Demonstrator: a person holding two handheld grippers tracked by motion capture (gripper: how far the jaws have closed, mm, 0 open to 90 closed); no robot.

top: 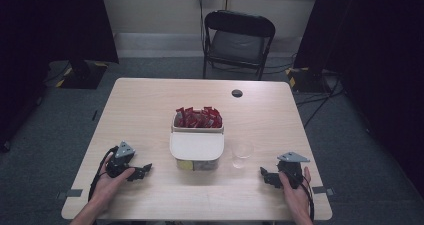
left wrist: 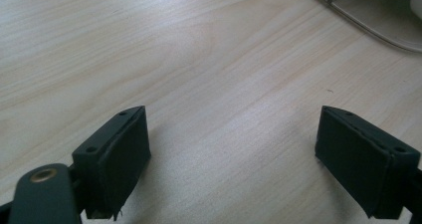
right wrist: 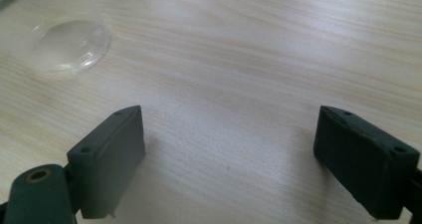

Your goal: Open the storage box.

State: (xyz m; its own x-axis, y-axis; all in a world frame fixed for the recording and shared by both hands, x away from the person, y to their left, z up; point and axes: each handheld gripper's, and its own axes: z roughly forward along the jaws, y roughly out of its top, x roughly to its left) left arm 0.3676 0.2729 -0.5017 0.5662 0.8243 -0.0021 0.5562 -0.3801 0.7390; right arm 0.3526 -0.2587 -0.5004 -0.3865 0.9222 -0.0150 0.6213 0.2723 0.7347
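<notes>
Left gripper (top: 145,171), right gripper (top: 263,174): near bench (top: 150,100) edge, jaws wide, empty. Clear cup (top: 242,154): upright, ahead of right gripper, just beside white container (top: 196,146). Red packets (top: 198,117): container's far compartment.

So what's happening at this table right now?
A person rests a left gripper and a right gripper on the wooden table, one at each side, both with jaws wide open and nothing between them. Between them stands a white container with red packets in its far compartment, and a clear plastic cup stands upright just to its right. Nothing is being held or touched.
</notes>
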